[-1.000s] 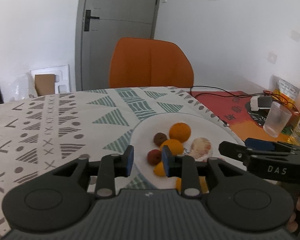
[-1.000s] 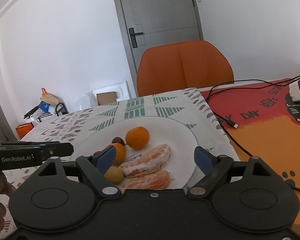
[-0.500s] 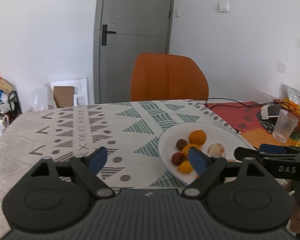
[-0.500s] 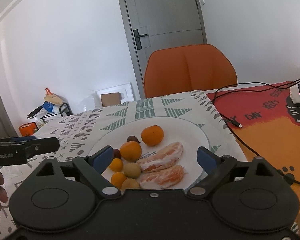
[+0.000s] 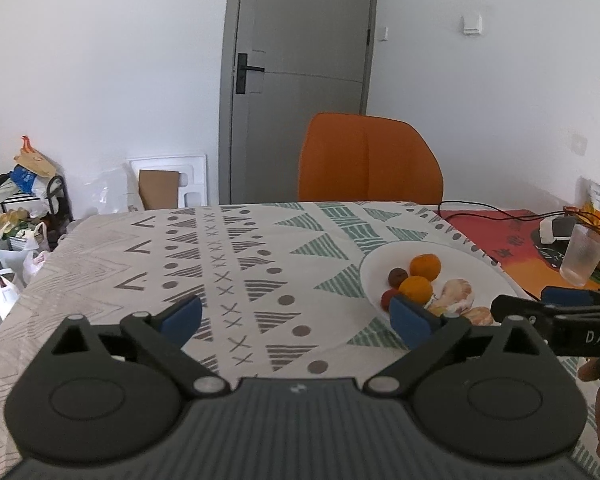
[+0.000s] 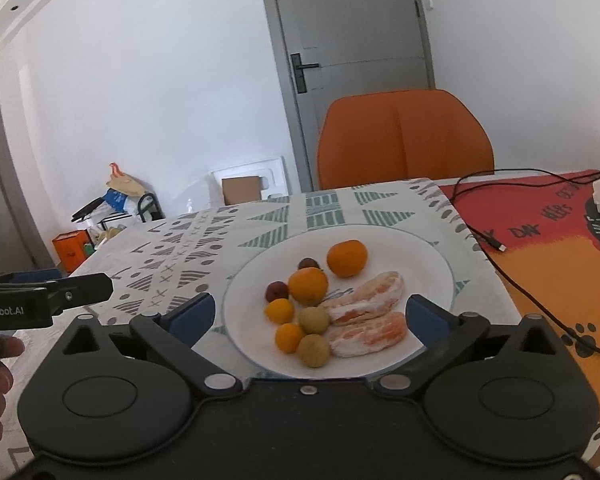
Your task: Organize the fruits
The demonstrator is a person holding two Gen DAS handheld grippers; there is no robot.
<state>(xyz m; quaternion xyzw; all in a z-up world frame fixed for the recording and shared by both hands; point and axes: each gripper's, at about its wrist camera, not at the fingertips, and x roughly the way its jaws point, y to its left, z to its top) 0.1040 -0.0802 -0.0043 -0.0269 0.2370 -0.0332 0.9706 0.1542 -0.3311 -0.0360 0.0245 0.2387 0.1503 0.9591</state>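
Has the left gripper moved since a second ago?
Yes. The left gripper has backed away from the white plate, which now sits farther off and to the right; its jaws are opening with nothing between them.

L gripper [image 5: 296, 320] fingers opening, empty; fruit plate [image 5: 370, 276] at right

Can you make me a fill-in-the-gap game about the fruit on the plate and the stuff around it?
1. All the fruit lies on a round ____ plate.
2. The chair behind the table is coloured ____.
3. Beside the two peeled orange pieces lie ____ small greenish-yellow round fruits.
4. Between the pads of the right hand-held gripper no fruit is gripped; its jaws are ____.

Missing words: white; orange; two; opening
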